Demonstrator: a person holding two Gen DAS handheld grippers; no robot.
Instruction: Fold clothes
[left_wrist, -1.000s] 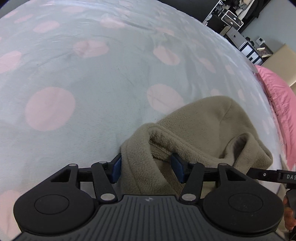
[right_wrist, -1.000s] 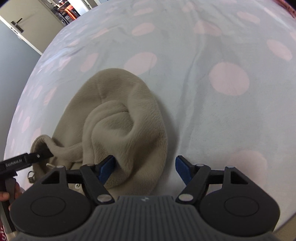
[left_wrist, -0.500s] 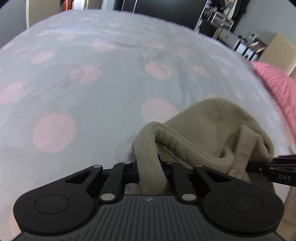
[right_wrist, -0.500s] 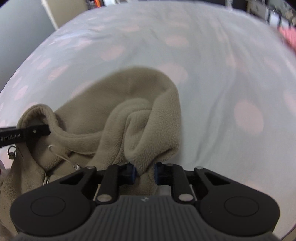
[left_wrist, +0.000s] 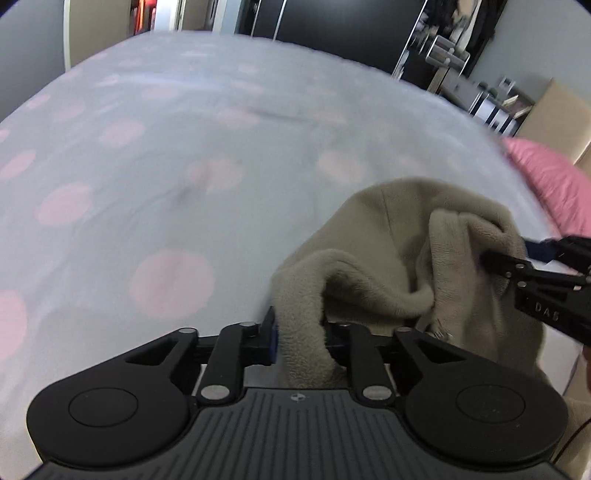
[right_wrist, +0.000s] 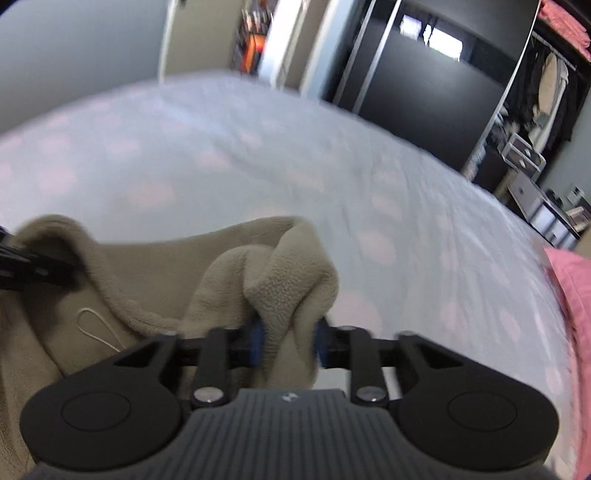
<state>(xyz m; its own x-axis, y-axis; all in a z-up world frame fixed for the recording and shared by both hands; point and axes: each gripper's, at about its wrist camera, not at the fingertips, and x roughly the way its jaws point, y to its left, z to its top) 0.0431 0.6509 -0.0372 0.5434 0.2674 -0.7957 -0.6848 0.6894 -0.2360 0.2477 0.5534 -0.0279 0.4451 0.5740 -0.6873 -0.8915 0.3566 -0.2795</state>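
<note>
We held the fleece garment (left_wrist: 391, 236) at two points above the bed (left_wrist: 184, 184), whose grey cover carries pink dots. The left hand-held gripper (left_wrist: 301, 334) pinched a thick rolled edge of the fleece; its jaws had just been opening a little, yet the fabric sat pressed between the pads. The right hand-held gripper (right_wrist: 286, 341) likewise pinched a bunched fold, its jaws having just widened around the bulk without letting go. In the left wrist view the bulk of the garment lay from 12 to 2 o'clock of the left hand-held gripper, with the right hand-held gripper (left_wrist: 517, 254) entering at 3 o'clock, close to the same bundle. In the right wrist view the cloth ran from 12 toward 9 o'clock, where the left hand-held gripper (right_wrist: 33, 269) met it. We judged the long axis of the held edge to run between the two grips, and it sagged between them. The coming move appeared to depend on drawing the two grips apart along that axis to tension the edge; neither hand was clearly nearer the hanging body. A pink cloth (left_wrist: 554, 184) lay at the bed's edge at 2 o'clock.
</note>
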